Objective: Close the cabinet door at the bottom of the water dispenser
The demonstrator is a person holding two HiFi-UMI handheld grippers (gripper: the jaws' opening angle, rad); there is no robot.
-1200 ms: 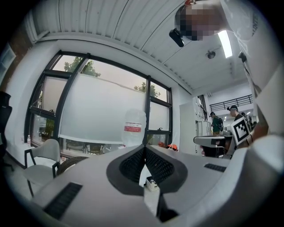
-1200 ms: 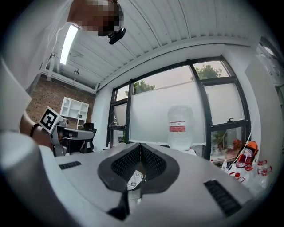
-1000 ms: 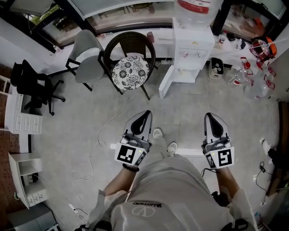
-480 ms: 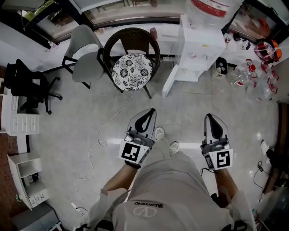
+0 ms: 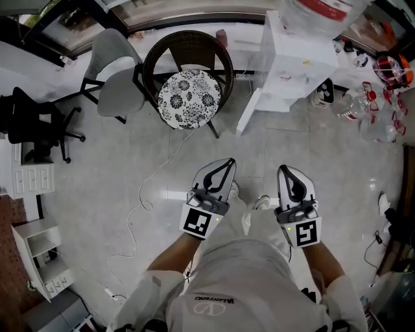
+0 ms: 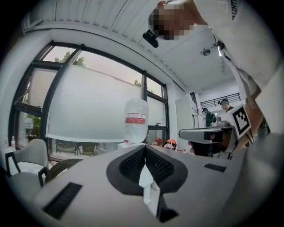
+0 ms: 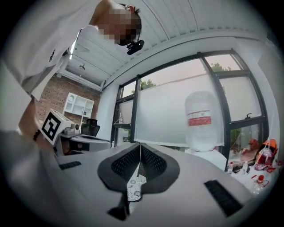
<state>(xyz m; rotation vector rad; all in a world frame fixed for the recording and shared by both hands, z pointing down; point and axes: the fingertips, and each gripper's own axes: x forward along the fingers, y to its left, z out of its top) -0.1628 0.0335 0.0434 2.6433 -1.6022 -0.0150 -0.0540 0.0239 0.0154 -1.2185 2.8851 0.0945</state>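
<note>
The water dispenser (image 5: 299, 57) stands at the top right of the head view, white, with 1 large water bottle (image 5: 319, 8) upside down on top of it. In both gripper views the same bottle rises ahead, with a red label.

The cabinet door (image 5: 249, 111) is at the bottom of the dispenser, on its left side as the head view shows it. It stands open: it swings out from the dispenser toward the person and shows as 1 narrow white panel over the grey floor (image 5: 110, 188).

The person holds 2 grippers, both in front of the dispenser and well apart from it and from the door. The left gripper (image 5: 229, 162) points toward the door; its own view shows the 2 jaws clenched together with nothing between them (image 6: 143, 146). The right gripper (image 5: 286, 170) is beside it, more in line with the dispenser body, and its jaws are also pressed together and empty (image 7: 140, 144). Neither gripper touches anything.

To the left of the dispenser there are 3 chairs. The nearest one is 1 dark wicker chair (image 5: 187, 48) with 1 round flowered cushion (image 5: 189, 99). Next comes 1 grey chair (image 5: 115, 76), and farthest away is 1 black office chair (image 5: 32, 123). 1 thin white cable (image 5: 144, 194) lies on the floor in front of the wicker chair. To the right of the dispenser there are several clear bottles and red items (image 5: 382, 68); I cannot count them exactly.
</note>
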